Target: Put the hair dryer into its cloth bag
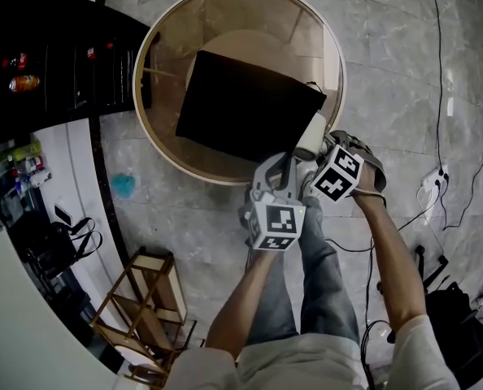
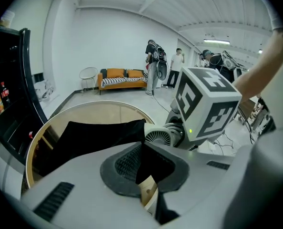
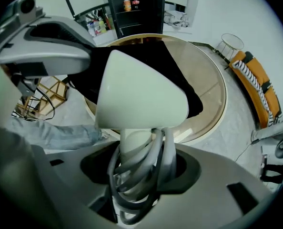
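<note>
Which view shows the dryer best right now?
Right gripper view: the dryer fills it, white body, handle and wound cord clamped between the jaws. Head view shows only its barrel end at the edge of the bag; left gripper view only its rear grille.

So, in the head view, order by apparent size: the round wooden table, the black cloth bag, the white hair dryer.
Largest first:
round wooden table
black cloth bag
white hair dryer, smallest though partly hidden

Cloth bag (image 1: 245, 108) lies on table (image 1: 250, 19), hair dryer (image 1: 311, 136) at its corner.
</note>
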The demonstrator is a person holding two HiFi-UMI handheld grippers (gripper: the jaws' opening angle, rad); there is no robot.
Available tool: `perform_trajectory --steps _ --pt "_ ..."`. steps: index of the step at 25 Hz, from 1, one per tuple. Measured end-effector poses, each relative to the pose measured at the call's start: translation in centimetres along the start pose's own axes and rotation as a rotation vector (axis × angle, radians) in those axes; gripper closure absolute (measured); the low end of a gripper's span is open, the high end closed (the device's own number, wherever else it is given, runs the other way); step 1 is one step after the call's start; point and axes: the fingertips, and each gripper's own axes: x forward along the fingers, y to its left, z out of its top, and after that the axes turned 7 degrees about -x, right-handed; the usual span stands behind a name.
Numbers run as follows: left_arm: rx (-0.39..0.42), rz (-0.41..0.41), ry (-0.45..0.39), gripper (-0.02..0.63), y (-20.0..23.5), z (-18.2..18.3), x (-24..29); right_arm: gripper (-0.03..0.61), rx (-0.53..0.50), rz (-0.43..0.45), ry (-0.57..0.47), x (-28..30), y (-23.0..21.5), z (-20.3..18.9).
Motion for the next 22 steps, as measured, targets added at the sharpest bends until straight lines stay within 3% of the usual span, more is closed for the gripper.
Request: perform_trajectory --steps 9,15,22 --pt "0.003 -0.046 -0.008 0.574 -0.2 0.0 -0.2 0.318 -0.115 -0.107 0.07 0.4 -1.0 1.7" --pt "0.001 -0.092 0.003 0.574 -0.7 -0.5 -0.1 0.312 -0.183 -0.139 0.072 0.8 -1.3 2.5" --pt "-0.013 -0.115 0.037 0.574 -0.3 -2.4 0.3 0.304 -0.187 -0.128 0.056 2.1 -1.0 3.4"
